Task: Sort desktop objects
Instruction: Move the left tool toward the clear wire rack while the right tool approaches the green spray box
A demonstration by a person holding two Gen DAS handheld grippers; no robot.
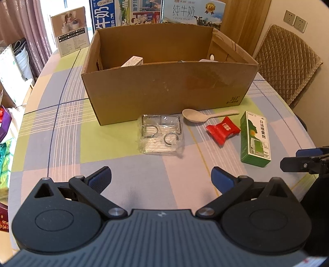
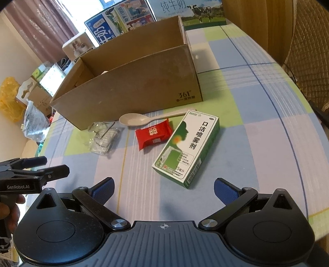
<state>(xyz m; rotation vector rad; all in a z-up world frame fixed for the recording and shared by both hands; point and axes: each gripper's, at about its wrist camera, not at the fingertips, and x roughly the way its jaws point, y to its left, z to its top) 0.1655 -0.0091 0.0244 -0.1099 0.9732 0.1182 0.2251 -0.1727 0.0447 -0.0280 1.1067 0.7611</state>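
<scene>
An open cardboard box [image 1: 164,90] [image 2: 131,88] stands on the checked tablecloth, with a small carton [image 1: 132,61] inside. In front of it lie a clear packet of metal hooks [image 1: 160,133] [image 2: 103,136], a beige spoon [image 1: 205,116] [image 2: 144,119], a red candy packet [image 1: 223,130] [image 2: 154,134] and a green-and-white spray box [image 1: 255,138] [image 2: 187,147]. My left gripper [image 1: 161,178] hovers open just short of the hook packet. My right gripper [image 2: 164,190] is open close to the near end of the spray box. Nothing is held.
Milk cartons [image 1: 191,12] and a printed box [image 1: 70,30] stand behind the cardboard box. A quilted chair [image 1: 285,61] sits at the right table edge. Bags and boxes [image 2: 12,98] crowd the floor on the left. The right gripper's side [image 1: 304,161] shows in the left wrist view.
</scene>
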